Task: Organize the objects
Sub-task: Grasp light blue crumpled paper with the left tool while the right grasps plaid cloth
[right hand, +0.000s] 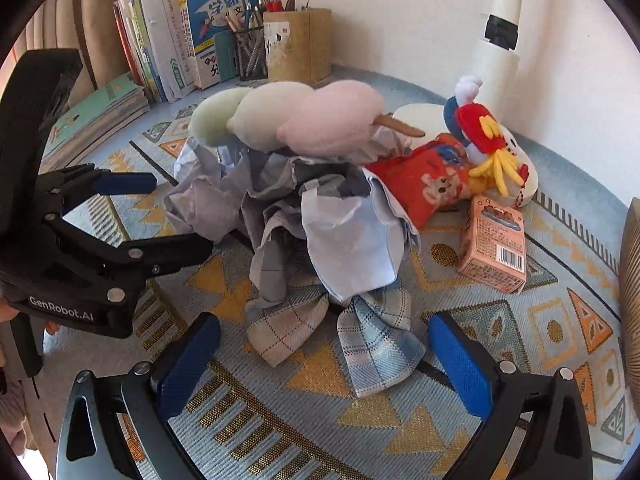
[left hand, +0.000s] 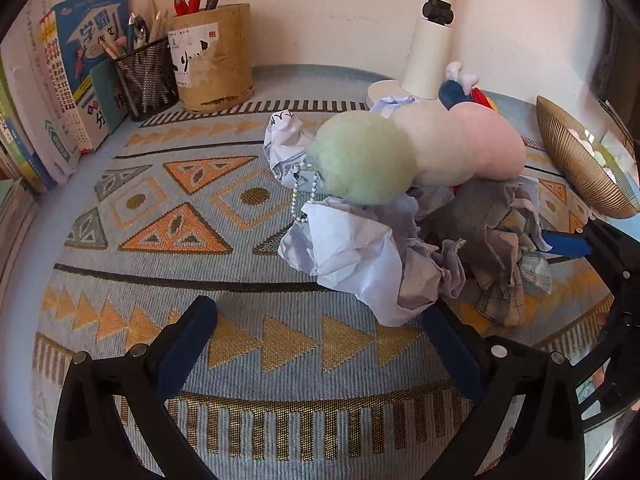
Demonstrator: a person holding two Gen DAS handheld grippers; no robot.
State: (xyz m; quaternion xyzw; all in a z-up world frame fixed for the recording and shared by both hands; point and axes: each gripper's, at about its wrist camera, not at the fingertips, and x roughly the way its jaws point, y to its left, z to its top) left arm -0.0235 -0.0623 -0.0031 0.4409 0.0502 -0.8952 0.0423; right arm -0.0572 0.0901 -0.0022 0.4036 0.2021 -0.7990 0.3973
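Observation:
A heap of crumpled pale blue paper (left hand: 352, 256) and a plaid cloth (right hand: 320, 332) lies mid-table on the patterned mat (left hand: 240, 360). Across the heap rests a plush skewer of green, cream and pink balls (left hand: 420, 152) (right hand: 288, 120). My left gripper (left hand: 316, 316) is open just in front of the paper, its right finger close to the paper's edge. My right gripper (right hand: 324, 330) is open too, with the plaid cloth's corners between its fingers. In the right wrist view the left gripper (right hand: 168, 214) stands open at the heap's left side. Nothing is held.
A red snack bag (right hand: 424, 184), a plush toy with yellow fries (right hand: 488, 144) and a pink carton (right hand: 494, 248) lie right of the heap. Behind it are a white lamp post (left hand: 428, 60), a bamboo pen pot (left hand: 216, 60), a mesh pen cup (left hand: 148, 80) and books (left hand: 80, 72). At the right edge is a gold ribbed bowl (left hand: 576, 168).

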